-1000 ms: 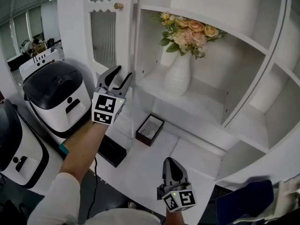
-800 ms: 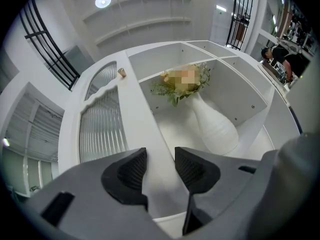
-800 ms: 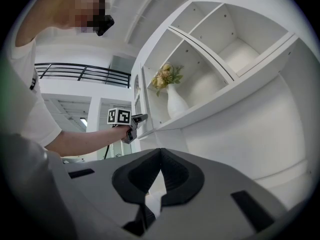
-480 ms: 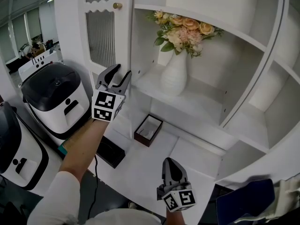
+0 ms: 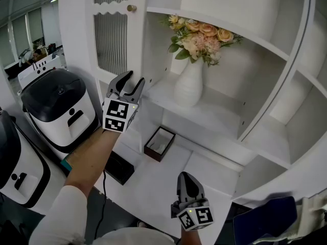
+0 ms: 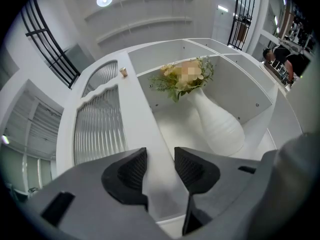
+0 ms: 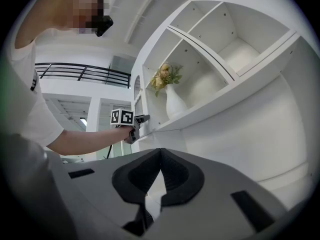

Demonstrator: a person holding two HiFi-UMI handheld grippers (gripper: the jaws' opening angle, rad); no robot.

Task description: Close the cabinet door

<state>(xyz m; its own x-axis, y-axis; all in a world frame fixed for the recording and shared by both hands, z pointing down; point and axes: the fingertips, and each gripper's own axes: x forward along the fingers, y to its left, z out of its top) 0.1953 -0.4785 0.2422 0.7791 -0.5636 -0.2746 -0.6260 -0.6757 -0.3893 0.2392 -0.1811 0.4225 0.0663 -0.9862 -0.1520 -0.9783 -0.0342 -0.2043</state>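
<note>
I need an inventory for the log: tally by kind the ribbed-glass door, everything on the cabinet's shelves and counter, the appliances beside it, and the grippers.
cabinet door: 1
vase of flowers: 1
small open box: 1
flat black box: 1
black-and-white appliances: 2
grippers, left gripper and right gripper: 2
Total: 8

vase (image 5: 190, 86) on shelf (image 5: 225, 114), cabinet door (image 5: 110, 40) at left

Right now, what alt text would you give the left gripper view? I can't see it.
The left gripper grips the white edge of the open cabinet door, with the door's ribbed pane to the left. To the right, a white vase of flowers stands on a shelf.
</note>
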